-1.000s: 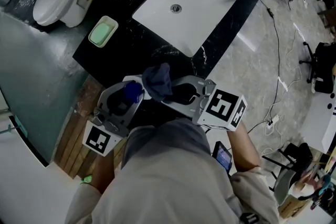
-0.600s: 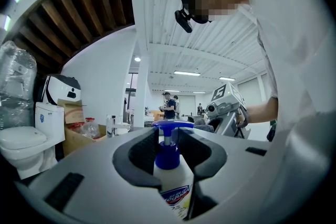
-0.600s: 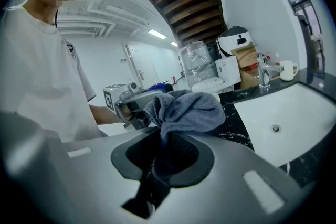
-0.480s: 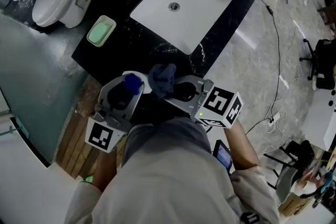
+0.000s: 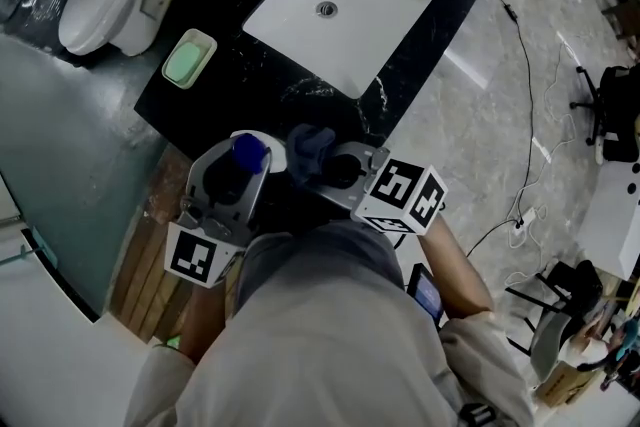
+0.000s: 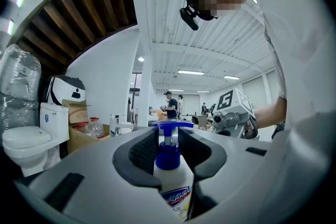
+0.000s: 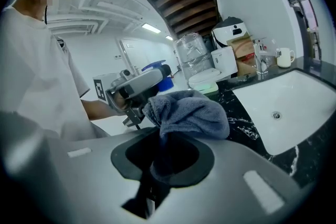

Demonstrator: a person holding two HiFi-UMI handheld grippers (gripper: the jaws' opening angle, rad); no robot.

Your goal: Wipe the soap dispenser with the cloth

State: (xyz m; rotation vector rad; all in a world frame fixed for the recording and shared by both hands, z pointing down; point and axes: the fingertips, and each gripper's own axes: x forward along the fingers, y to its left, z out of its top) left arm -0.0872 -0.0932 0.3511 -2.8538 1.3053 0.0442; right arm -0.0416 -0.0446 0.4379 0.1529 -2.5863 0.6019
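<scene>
Blue-grey cloth (image 7: 189,112) sits bunched in the right claw's (image 7: 170,144) clenched grip, just beside the blue-pumped soap dispenser (image 6: 169,159) — clamped by the left claw (image 6: 169,136) — at the black marble tabletop's (image 5: 250,85) near edge.

soap dispenser (image 6: 175,192) label, print unreadable

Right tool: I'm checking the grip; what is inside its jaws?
A bunched blue-grey cloth, clamped and bulging forward. Its pinched end is hidden under its own folds in the dark recess.
</scene>
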